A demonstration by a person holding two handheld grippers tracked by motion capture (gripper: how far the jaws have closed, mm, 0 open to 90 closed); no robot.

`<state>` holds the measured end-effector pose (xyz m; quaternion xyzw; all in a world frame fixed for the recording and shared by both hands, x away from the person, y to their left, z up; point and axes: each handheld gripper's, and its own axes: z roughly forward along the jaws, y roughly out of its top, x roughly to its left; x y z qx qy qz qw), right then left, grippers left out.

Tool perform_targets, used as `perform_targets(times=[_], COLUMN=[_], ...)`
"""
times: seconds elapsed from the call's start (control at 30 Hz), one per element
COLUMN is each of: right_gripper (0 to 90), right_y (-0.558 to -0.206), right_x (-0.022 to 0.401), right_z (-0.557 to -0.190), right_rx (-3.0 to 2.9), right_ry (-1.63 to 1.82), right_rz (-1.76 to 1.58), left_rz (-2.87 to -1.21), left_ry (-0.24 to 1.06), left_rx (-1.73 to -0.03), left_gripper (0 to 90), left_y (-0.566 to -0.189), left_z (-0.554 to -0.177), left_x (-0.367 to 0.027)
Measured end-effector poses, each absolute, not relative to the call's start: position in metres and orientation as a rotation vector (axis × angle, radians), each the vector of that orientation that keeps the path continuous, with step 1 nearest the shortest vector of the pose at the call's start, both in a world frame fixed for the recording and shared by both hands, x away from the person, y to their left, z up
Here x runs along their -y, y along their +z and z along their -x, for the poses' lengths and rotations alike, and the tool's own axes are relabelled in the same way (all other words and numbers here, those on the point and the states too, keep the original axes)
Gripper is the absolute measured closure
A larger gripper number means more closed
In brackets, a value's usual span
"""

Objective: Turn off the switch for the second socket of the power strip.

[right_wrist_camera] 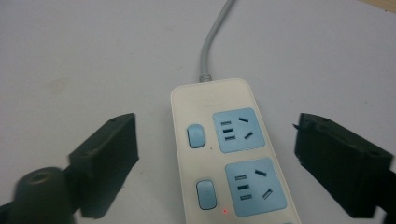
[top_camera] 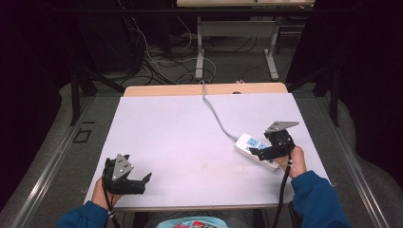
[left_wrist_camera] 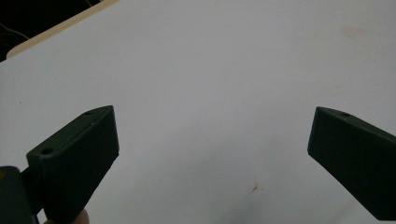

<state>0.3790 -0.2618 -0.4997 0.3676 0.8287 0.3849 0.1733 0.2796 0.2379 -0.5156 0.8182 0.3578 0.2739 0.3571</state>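
White power strip under the right gripper, near the table's right edge

The right gripper (right_wrist_camera: 215,161) hangs just above the power strip (right_wrist_camera: 231,154), jaws spread wide to either side of its body and touching nothing; blue sockets and switches face up, and its grey cord (top_camera: 216,114) runs toward the table's (top_camera: 180,128) far edge. The left gripper (top_camera: 138,183), also spread and empty, rests well apart at the near left corner
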Motion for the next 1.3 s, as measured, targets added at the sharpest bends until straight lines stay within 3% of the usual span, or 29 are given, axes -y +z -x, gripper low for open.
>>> perform_targets(times=[0.23,0.27,0.3,0.33,0.37,0.4,0.43,0.5,1.3], right_gripper=[48.7,48.7,56.5,72.0,72.0,82.2,86.8,90.0,90.0], right_y=[-0.498,-0.498,-0.498,-0.497,-0.497,-0.497,-0.497,-0.496,-0.504], right_x=[0.263,0.263,0.263,0.263,0.263,0.263,0.263,0.263,0.259], right_z=[-0.375,-0.375,-0.374,-0.372,-0.372,-0.370,-0.369,-0.367,-0.360], right_rx=[-2.323,-2.323,-2.320,-2.315,-2.315,-2.304,-2.293,-2.287,-2.356], right_ry=[1.107,1.107,1.111,1.113,1.113,1.105,1.102,1.108,0.981], right_rz=[-1.055,-1.055,-1.051,-1.031,-1.031,-0.995,-0.985,-0.980,-0.954], left_rz=[-2.111,-2.108,-2.109,-2.114,-2.114,-2.111,-2.109,-2.109,-2.108], left_ry=[0.708,0.711,0.711,0.707,0.707,0.706,0.707,0.708,0.722], left_rx=[-0.923,-0.922,-0.921,-0.922,-0.922,-0.926,-0.926,-0.925,-0.921], left_gripper=[2.0,2.0,2.0,2.0,2.0,2.0,2.0,2.0,2.0], left_y=[-0.516,-0.516,-0.516,-0.516,-0.516,-0.516,-0.516,-0.515,-0.515], left_z=[-0.280,-0.280,-0.280,-0.280,-0.280,-0.280,-0.280,-0.280,-0.279], left_x=[-0.238,-0.238,-0.238,-0.238,-0.238,-0.238,-0.238,-0.238,-0.238])
